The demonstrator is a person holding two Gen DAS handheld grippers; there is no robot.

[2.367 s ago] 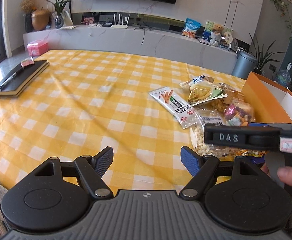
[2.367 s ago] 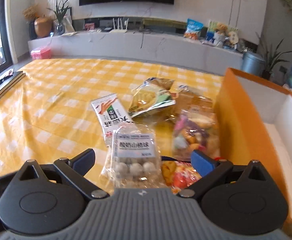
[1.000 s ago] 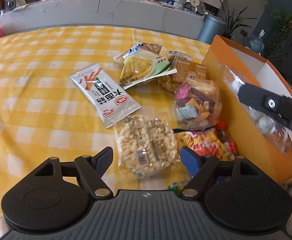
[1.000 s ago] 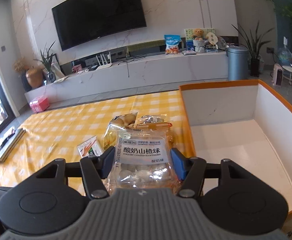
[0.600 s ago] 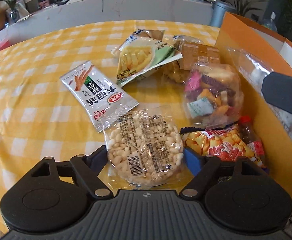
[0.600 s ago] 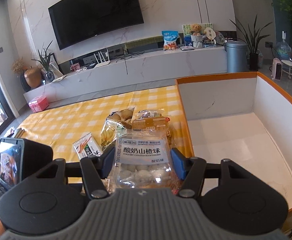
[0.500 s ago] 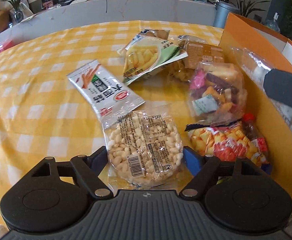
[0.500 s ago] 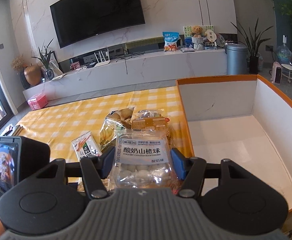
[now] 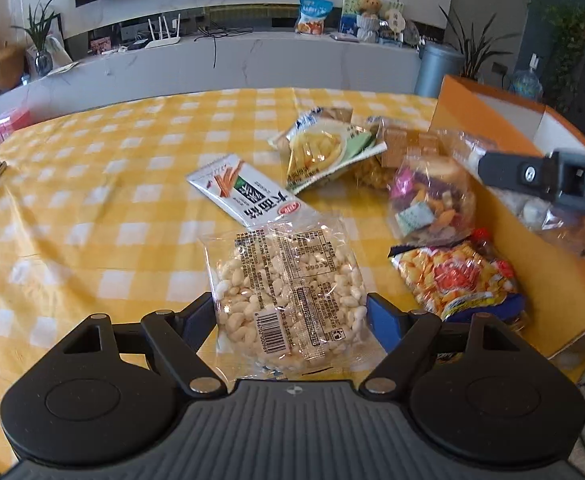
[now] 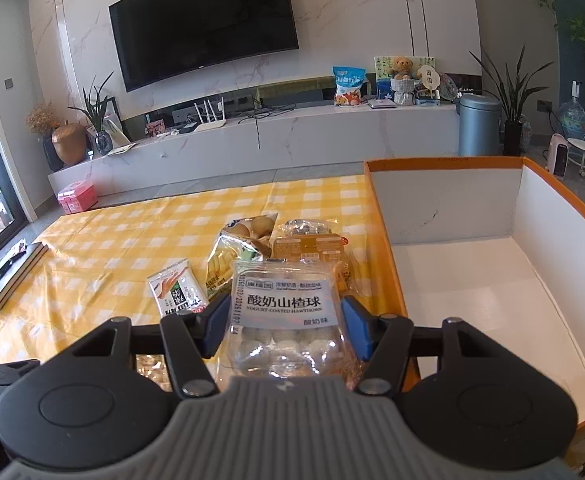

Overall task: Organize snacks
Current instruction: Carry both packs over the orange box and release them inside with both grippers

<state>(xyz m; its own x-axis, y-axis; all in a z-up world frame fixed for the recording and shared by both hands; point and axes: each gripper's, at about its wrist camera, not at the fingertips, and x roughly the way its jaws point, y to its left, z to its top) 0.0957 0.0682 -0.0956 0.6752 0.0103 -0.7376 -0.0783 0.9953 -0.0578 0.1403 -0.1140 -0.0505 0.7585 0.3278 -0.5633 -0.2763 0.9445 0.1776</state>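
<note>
Now the yogurt hawthorn pack [image 10: 285, 312] is hanging beside the orange box [image 10: 388, 256], pinched by the right gripper [image 10: 285, 326]; left of that box, the left gripper [image 9: 290, 316] is clamping the puffed-rice bag [image 9: 288, 292].

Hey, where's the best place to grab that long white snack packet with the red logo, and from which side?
Grip the white packet across its narrow width near the middle, from above. It lies flat and slanted on the tablecloth, and its near end sits tight against the peanut bag, so its free long edges offer the gripper the clearest hold.
</note>
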